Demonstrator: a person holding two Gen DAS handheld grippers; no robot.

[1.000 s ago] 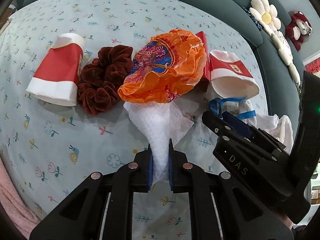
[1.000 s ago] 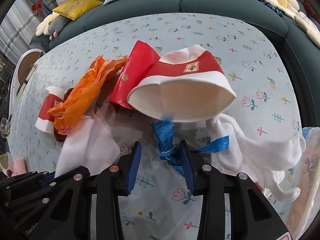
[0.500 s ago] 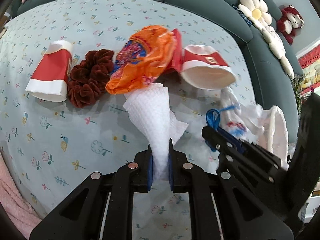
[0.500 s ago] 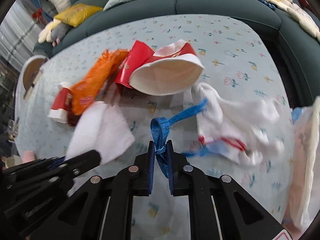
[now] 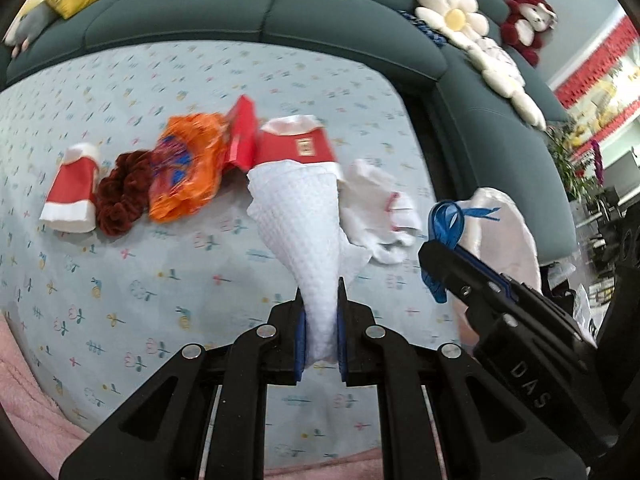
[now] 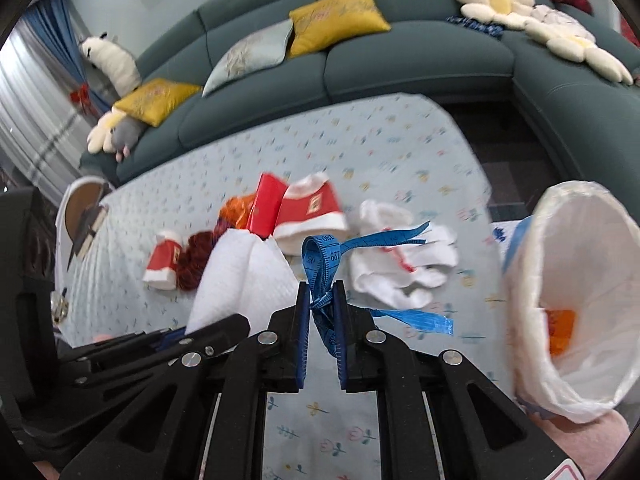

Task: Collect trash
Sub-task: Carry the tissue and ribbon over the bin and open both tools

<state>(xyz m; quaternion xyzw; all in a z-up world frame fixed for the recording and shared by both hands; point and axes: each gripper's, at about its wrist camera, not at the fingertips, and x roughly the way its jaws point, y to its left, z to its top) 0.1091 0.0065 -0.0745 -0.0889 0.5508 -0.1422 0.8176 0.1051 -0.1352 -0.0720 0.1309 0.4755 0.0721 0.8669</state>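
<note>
Your left gripper [image 5: 320,312] clamps a white waffle-textured paper towel [image 5: 304,216]. Your right gripper [image 6: 322,312] pinches a blue measuring tape [image 6: 324,260]. Beside them gapes a white-lined trash bin [image 6: 576,280]; red paper cups [image 5: 296,146] lie beyond.

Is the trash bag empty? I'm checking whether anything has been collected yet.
No: the right wrist view shows something orange already lying inside the open white trash bag.

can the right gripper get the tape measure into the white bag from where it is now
Probably yes. The right gripper is shut on the blue tape measure, lifted off the table, and the white bag gapes open just to its right. Nothing shows between them.
</note>
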